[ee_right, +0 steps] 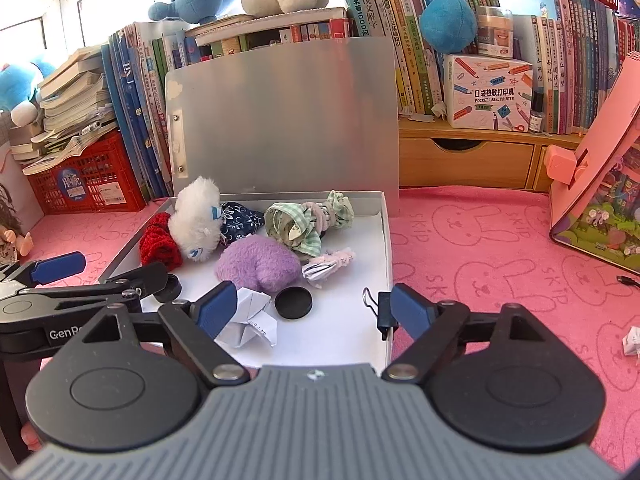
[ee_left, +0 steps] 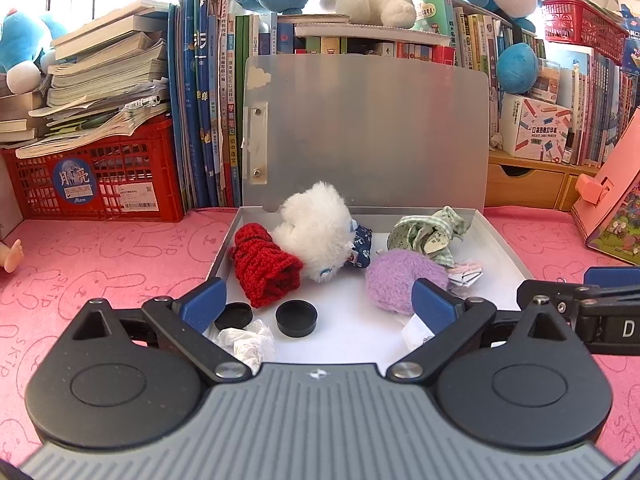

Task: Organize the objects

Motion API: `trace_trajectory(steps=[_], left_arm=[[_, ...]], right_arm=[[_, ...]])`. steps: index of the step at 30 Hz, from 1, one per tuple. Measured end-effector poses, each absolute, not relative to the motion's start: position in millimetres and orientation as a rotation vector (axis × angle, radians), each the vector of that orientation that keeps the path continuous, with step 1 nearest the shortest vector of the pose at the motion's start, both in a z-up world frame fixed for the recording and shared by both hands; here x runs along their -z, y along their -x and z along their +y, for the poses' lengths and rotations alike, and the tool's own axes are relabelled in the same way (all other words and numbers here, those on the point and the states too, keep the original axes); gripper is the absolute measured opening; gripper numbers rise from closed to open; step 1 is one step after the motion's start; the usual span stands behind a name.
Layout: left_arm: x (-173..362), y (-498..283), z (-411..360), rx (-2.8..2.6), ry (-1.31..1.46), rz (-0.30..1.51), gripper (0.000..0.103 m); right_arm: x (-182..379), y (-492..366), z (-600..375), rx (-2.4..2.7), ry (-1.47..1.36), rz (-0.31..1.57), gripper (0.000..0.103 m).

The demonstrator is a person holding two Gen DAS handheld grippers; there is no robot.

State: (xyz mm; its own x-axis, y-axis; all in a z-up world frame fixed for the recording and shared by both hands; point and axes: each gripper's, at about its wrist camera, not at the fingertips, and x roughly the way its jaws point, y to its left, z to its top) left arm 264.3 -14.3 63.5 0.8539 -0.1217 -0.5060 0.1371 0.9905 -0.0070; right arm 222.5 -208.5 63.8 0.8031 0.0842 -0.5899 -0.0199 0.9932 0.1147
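An open grey box (ee_left: pixel 505 245) (ee_right: pixel 387 240) with its lid upright sits on the pink mat. Inside lie a white plush (ee_left: pixel 316 232) (ee_right: pixel 196 220), a red knit piece (ee_left: pixel 266 268) (ee_right: pixel 158 246), a purple plush (ee_left: pixel 400 280) (ee_right: pixel 258 264), green checked cloth (ee_left: pixel 428 232) (ee_right: pixel 304 220), two black caps (ee_left: pixel 296 318) (ee_right: pixel 293 302) and crumpled paper (ee_left: pixel 250 340) (ee_right: pixel 252 320). My left gripper (ee_left: pixel 320 304) is open and empty over the box's near edge. My right gripper (ee_right: pixel 312 312) is open and empty, straddling the box's right wall, beside a black binder clip (ee_right: pixel 384 312).
Books, red crates (ee_left: pixel 96 184) and plush toys line the back. A wooden drawer unit (ee_right: pixel 464 160) and a pink stand (ee_right: pixel 592 184) are at the right. A doll (ee_right: pixel 16 236) lies at the left. A paper scrap (ee_right: pixel 632 340) and a cable end (ee_right: pixel 628 281) lie on the mat.
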Motion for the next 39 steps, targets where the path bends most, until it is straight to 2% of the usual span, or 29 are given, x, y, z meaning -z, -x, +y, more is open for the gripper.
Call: trace_trajectory(steps=[17, 39], left_arm=[[-64.7, -209.6, -9.5, 0.163, 0.006, 0.536, 0.103], [-25.6, -134.9, 0.1, 0.165, -0.008, 0.591, 0.103]], right_arm=[[-64.8, -164.2, -208.8, -0.106, -0.106, 0.6, 0.099], [-29.4, -100.3, -201.4, -0.114, -0.051, 0.619, 0.103]])
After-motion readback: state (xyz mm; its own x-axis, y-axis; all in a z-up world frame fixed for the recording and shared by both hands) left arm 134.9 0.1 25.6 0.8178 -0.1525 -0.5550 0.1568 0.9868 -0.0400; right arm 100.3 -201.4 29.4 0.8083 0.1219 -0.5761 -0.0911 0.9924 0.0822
